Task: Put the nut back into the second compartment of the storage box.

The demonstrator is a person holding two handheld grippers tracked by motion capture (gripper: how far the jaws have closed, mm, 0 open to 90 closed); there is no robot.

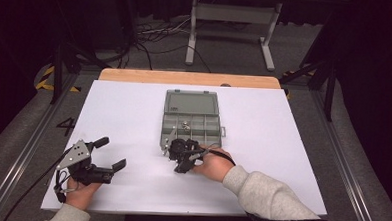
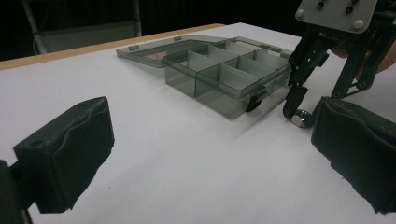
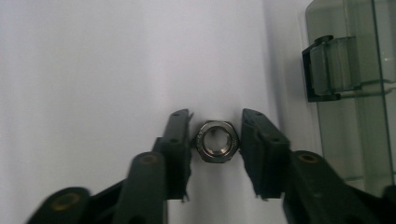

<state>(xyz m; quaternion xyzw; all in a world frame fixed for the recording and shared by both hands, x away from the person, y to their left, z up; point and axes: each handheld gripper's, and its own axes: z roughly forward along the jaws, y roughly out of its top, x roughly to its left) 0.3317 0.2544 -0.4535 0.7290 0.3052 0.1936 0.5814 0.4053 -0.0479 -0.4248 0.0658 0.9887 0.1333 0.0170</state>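
Right gripper (image 3: 215, 140) is low centre of the right gripper view, jaws pinched in on a steel hex nut (image 3: 215, 141): both pads touch its opposite flats, so I've got it clamped, nut lying flat on the white table (image 3: 93, 70) with its bore facing the camera. Nothing else between the jaws. High view puts that same gripper (image 1: 178, 157) just below centre, right at the near edge of the grey compartment box (image 1: 191, 125), my right hand (image 1: 212, 164) behind it, grey sleeve running off to the lower right. Box lid is swung open and lies flat toward the upper part of the frame; a small metal piece sits in one of the middle compartments, too small to identify. In the right gripper view the box's black latch (image 3: 322, 67) is at upper right, near the nut but not touching it. Left gripper view shows the nut (image 2: 301, 116) at right of centre, on the table just beside the box's front corner, right gripper's fingertips coming down around it. Left gripper (image 1: 98, 159) sits at lower left of the high view, resting on the table well apart from the box, jaws spread wide, holding nothing; its two black pads (image 2: 70, 149) frame bare table.
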